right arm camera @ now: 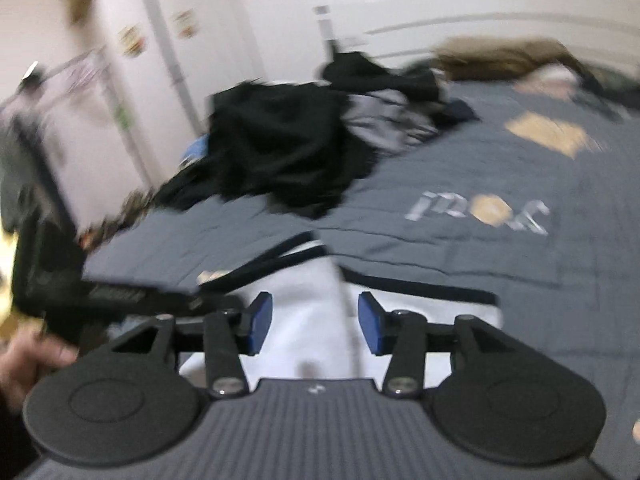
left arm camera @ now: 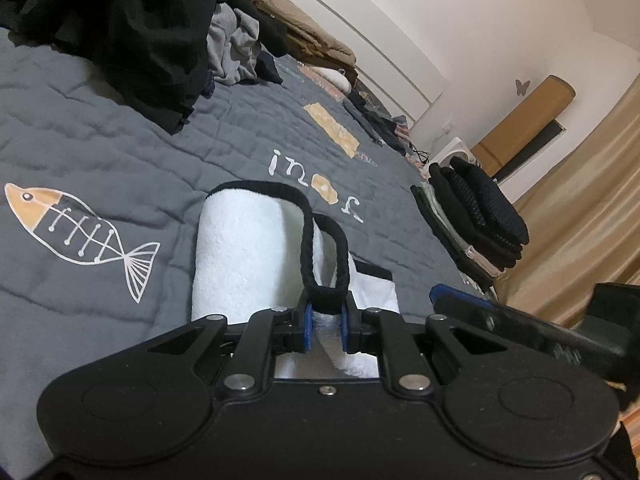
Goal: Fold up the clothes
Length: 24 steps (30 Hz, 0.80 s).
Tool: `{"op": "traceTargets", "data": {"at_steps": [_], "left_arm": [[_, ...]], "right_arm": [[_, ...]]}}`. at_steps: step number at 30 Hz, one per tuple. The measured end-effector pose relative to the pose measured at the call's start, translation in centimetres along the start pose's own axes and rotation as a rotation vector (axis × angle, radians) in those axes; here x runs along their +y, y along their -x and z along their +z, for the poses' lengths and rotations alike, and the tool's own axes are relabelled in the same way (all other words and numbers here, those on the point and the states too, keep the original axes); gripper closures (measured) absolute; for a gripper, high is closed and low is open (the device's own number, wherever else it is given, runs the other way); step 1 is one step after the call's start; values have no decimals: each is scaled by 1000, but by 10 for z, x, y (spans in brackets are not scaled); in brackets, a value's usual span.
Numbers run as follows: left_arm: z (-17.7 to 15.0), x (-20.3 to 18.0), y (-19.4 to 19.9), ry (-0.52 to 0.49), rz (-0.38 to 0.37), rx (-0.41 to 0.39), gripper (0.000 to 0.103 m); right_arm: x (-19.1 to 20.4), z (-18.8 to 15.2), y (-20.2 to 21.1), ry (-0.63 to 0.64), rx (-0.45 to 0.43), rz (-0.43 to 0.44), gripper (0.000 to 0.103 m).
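A white garment (left arm camera: 240, 248) with black trim lies folded on the grey bed cover (left arm camera: 100, 140). My left gripper (left arm camera: 326, 312) is shut on its black-trimmed edge, which loops up from between the blue pads. In the blurred right wrist view, my right gripper (right arm camera: 316, 320) stands open just above the same white garment (right arm camera: 304, 292). The cloth shows between and below its blue pads (right arm camera: 370, 328), and they do not press on it.
A heap of unfolded dark and grey clothes (left arm camera: 140, 20) fills the far side of the bed (right arm camera: 280, 140). A stack of folded dark clothes (left arm camera: 472, 216) sits at the bed's right edge. A hand (right arm camera: 28, 364) shows at lower left. Curtains hang on the right.
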<state>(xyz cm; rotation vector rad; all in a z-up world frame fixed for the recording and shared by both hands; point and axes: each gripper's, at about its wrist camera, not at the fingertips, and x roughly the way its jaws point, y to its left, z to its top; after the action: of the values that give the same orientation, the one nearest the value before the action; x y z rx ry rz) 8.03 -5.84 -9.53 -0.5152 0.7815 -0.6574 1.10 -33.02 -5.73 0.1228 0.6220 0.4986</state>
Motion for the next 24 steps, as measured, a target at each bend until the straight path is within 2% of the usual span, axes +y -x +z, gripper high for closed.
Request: {"op": "traceTargets", "data": {"at_steps": [6,8,12,14,16,18,19,21,24], "left_arm": [[1,0,10,-1,-8,-8,89],[1,1,12,5,-8,-10,89],[1,0,11,4,-7,-4,89],[0,0,10,2,-7,1,89],[1,0,8,1,-11,8,89],[1,0,8,5,-17,14,83],[2,1,9,10,-27,3,79],[4,1,14,23,-50,-26,56],[7,0,20,25,-82,-60,52]], "right_arm": [[48,-8,-9,209,78,-15,54],[56,-13,-13,233,91,-7,54],[66,-20,-24,298,110,-52,53],[63,-21,-28,289,106,-78,55],[60,-22,-31,271,101,-85,66],[54,-21,-30,242,88,-87,90],[50,-20,-28,226,78,-94,94],[40,-17,-24,179,44,-114,97],[19,-9,-15,68,-24,-137,98]]}}
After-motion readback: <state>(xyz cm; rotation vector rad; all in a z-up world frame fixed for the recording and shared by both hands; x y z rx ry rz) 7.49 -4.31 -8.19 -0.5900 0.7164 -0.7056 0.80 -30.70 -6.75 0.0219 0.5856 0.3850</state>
